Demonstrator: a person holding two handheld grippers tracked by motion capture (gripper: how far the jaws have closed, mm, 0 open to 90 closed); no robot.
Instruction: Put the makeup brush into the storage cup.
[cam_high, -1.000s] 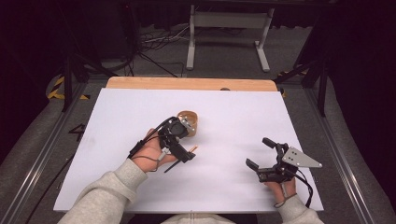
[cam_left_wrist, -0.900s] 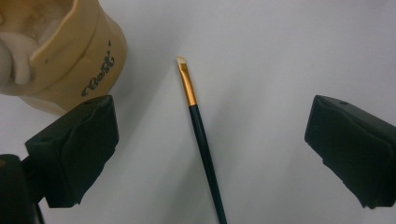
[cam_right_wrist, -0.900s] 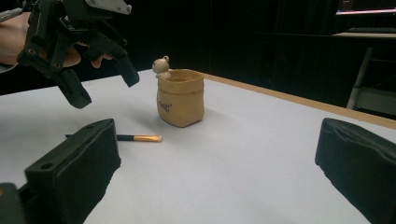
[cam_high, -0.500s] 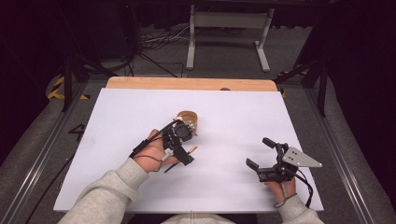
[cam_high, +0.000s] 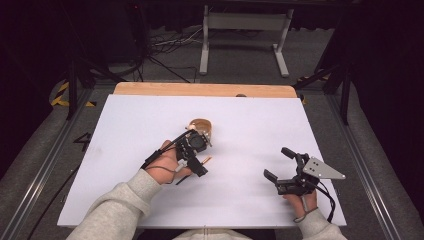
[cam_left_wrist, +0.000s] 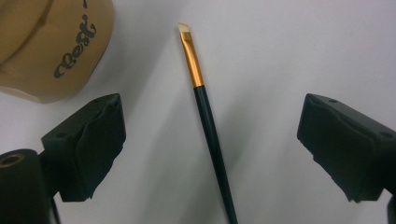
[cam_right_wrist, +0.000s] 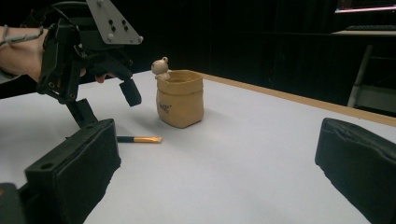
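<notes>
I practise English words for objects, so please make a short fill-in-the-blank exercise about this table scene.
1. The brush lies flat between the open jaws of the ____ gripper.
2. The ferrule of the brush is ____ in colour.
3. A small bear figure sits on the rim of the tan ____.

Missing words: left; gold; pouch

Tan pouch (cam_high: 202, 128) just beyond brush (cam_left_wrist: 205, 112); table (cam_high: 250, 125) open rightward

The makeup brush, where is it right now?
The brush lies flat on the table, between the left gripper's open fingers, beside the tan pot.
</notes>
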